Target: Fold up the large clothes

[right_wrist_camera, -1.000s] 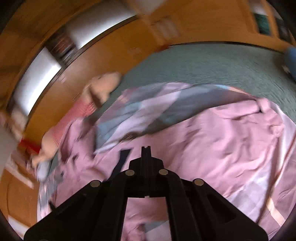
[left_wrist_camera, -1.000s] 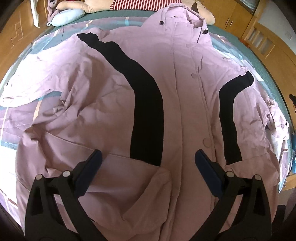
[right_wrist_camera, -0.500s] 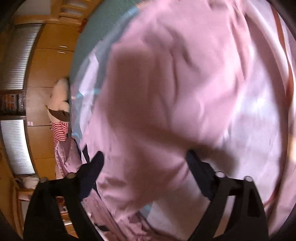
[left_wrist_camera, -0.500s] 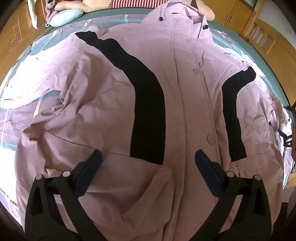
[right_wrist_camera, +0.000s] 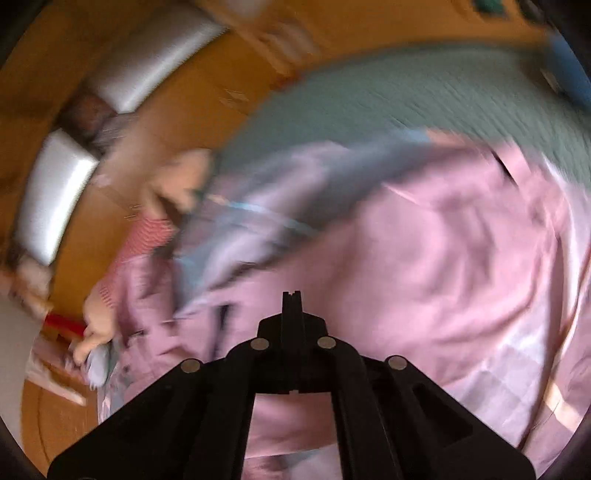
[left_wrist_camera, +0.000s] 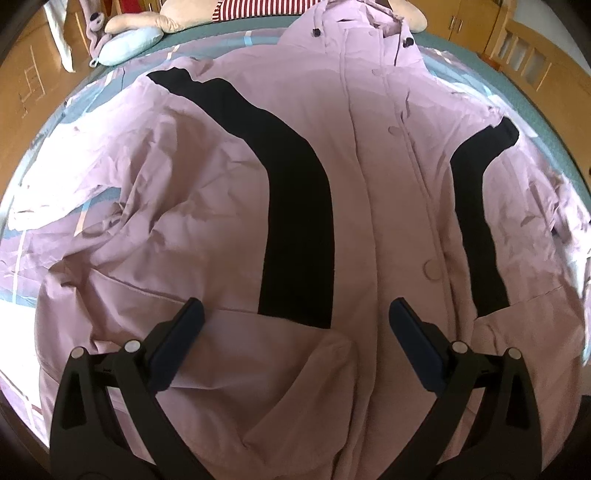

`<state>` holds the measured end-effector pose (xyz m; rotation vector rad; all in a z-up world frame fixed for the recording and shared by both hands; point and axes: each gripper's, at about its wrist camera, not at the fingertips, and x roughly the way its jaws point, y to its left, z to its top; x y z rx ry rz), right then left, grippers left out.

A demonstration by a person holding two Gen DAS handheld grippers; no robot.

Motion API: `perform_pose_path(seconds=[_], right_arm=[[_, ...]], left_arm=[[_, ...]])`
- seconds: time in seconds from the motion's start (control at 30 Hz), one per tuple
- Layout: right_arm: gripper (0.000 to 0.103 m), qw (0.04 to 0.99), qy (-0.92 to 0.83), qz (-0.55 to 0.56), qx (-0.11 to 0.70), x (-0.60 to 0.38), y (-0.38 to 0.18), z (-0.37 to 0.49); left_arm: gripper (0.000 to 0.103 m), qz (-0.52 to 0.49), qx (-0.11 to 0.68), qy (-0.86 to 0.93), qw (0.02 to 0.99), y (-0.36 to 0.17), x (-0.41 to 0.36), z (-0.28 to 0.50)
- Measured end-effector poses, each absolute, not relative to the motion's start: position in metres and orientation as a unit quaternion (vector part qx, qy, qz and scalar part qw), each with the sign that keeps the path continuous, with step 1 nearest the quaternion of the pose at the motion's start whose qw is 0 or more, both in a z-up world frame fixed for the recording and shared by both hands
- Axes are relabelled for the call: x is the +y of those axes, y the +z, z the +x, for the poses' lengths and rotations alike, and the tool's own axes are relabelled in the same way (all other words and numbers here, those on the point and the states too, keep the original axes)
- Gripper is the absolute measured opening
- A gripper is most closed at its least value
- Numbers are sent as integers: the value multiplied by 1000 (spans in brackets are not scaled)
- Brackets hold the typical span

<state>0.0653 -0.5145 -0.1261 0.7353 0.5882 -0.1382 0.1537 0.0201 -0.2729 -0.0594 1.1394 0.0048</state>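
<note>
A large pink jacket (left_wrist_camera: 207, 206) with two black stripes lies front-up and spread out on the bed, collar at the far end. My left gripper (left_wrist_camera: 295, 314) hovers wide open and empty above its lower hem. In the blurred right wrist view, my right gripper (right_wrist_camera: 291, 295) has its jaws pressed together above the pink fabric (right_wrist_camera: 443, 266); nothing shows between its fingertips.
A teal bedspread (right_wrist_camera: 424, 110) and a pastel checked sheet (left_wrist_camera: 92, 110) lie under the jacket. A plush toy in a red-striped shirt (left_wrist_camera: 258, 5) and a light blue pillow (left_wrist_camera: 129, 42) sit at the head of the bed. Wooden cabinets (left_wrist_camera: 528, 62) surround it.
My left gripper has crept slightly nearer the jacket and stays open. My right gripper was shut, opened over the pink fabric half a second ago, and is shut again after swinging quickly.
</note>
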Motion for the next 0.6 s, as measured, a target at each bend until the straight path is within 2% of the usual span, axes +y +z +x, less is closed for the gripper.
perform_pose_path(seconds=[0.07, 0.13, 0.17, 0.2, 0.33, 0.5, 0.6], right_arm=[[0, 878, -23, 368, 305, -497, -123, 70], [17, 850, -13, 394, 350, -500, -140, 77], [50, 826, -27, 412, 383, -507, -155, 79], [72, 808, -46, 434, 394, -521, -167, 73], [74, 741, -144, 526, 391, -586, -201, 52], [77, 700, -292, 506, 411, -648, -218, 22], [77, 669, -310, 556, 384, -670, -226, -3]], left_arm=[[101, -47, 539, -4, 841, -272, 25, 154], [101, -66, 538, -9, 840, -271, 30, 153], [101, -71, 538, -11, 840, -271, 31, 153], [101, -74, 539, -11, 839, -271, 32, 153], [101, -69, 539, -10, 839, -271, 30, 153], [101, -63, 542, -8, 838, -273, 29, 155], [101, -62, 543, -8, 837, -274, 30, 156]])
